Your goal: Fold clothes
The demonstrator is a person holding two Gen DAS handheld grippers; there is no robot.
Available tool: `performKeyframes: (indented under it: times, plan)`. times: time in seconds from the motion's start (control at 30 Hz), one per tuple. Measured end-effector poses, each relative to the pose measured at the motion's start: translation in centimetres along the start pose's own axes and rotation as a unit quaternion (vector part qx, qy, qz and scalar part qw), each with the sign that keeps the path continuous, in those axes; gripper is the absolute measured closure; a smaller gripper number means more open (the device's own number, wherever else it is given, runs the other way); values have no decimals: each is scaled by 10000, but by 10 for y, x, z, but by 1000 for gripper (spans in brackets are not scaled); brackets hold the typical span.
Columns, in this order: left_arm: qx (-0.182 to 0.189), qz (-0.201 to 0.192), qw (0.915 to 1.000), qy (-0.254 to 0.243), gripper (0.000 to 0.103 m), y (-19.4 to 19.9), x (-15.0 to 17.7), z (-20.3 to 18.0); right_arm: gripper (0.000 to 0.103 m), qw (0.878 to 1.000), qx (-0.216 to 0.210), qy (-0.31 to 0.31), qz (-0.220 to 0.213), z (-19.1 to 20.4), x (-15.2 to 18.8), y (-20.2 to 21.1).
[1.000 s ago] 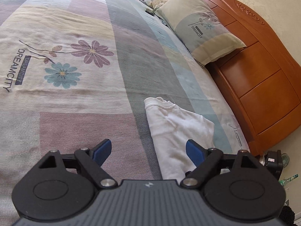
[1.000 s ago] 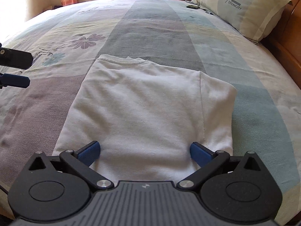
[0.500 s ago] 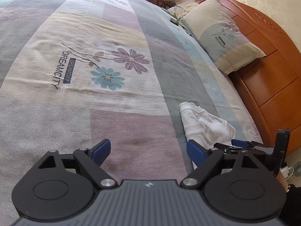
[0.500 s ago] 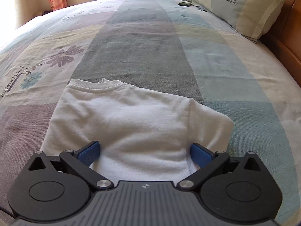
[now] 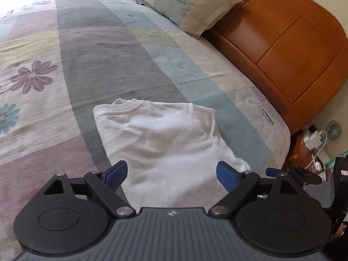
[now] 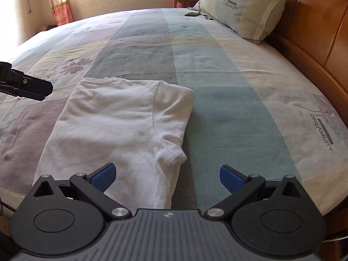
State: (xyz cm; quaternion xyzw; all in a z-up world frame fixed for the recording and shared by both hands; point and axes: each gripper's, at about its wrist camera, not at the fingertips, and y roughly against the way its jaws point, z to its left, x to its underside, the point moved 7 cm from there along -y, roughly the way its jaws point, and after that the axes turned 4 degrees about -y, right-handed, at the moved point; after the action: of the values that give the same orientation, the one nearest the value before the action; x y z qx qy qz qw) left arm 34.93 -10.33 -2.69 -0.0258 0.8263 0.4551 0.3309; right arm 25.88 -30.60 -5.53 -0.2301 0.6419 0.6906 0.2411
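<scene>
**White shirt lies folded on the bed, both grippers held open above it**

The white shirt [image 5: 165, 143] lies on the patchwork bedspread [image 5: 91, 61], near the edge of the bed that is closest to the cameras. It is folded into a long narrow shape. The collar points away, toward the middle of the bed, and a sleeve is folded in along the right side, where a small bunch of cloth sticks out at the lower corner.

The left gripper [image 5: 171, 173] is above the near part of the shirt. Its jaws stand wide apart and nothing is clamped between the blue pads [image 5: 115, 171]; the shirt is seen in the gap, below them. Whether the pads touch the cloth I cannot tell.

The right gripper [image 6: 167, 175] is also open, with the jaws wide apart. Its left pad is over the shirt's right part and its right pad is over the bare bedspread. It holds nothing.

In the right wrist view the tip of the left gripper shows at the left edge, beside the shirt's collar end.

A pillow [image 6: 245, 6] leans against the wooden headboard [image 5: 282, 32]. A small dark phone [image 6: 191, 14] lies on the bedspread near the pillow.
</scene>
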Motion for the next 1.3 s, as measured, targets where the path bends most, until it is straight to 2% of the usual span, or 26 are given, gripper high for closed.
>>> performKeyframes:
  times: [0.17,0.33,0.43,0.5,0.6,0.7,0.83,0.97,1.03,1.17,1.3]
  plan:
    - [101,334,9989,-315,14,-19,0,-18,0,9986,122,-509,-114,-10,21,1]
    - [60,480,9979,-421,14,-28,-4,-24,0,9920,188,-1165,-445,-33,10,1]
    - [-5,516,9979,-390,14,-35,-5,-26,0,9891,254,-1421,-288,-43,10,-15]
    - [1,526,9982,-290,14,-36,-4,-26,0,9894,515,-1355,-125,-49,16,-21]
    - [6,499,9985,-221,14,-36,-3,-24,0,9900,283,-1375,-161,-53,18,-14]
    - [-70,402,9990,-161,14,-31,-4,-20,0,9933,-318,-1061,-341,-34,7,0]
    - [-79,211,9997,-76,14,-13,-1,-10,0,9961,-751,-190,-428,21,1,9]
    - [-70,185,9998,55,14,1,15,7,0,9934,-1098,-62,-321,65,12,7]
    - [-83,238,9997,66,14,8,25,17,0,9946,-1029,-20,-155,82,25,1]
    - [-85,240,9997,11,14,27,36,34,0,9988,-397,250,172,97,51,-9]
    - [-10,-43,9999,114,14,49,34,49,0,9996,-248,-16,-108,108,39,6]
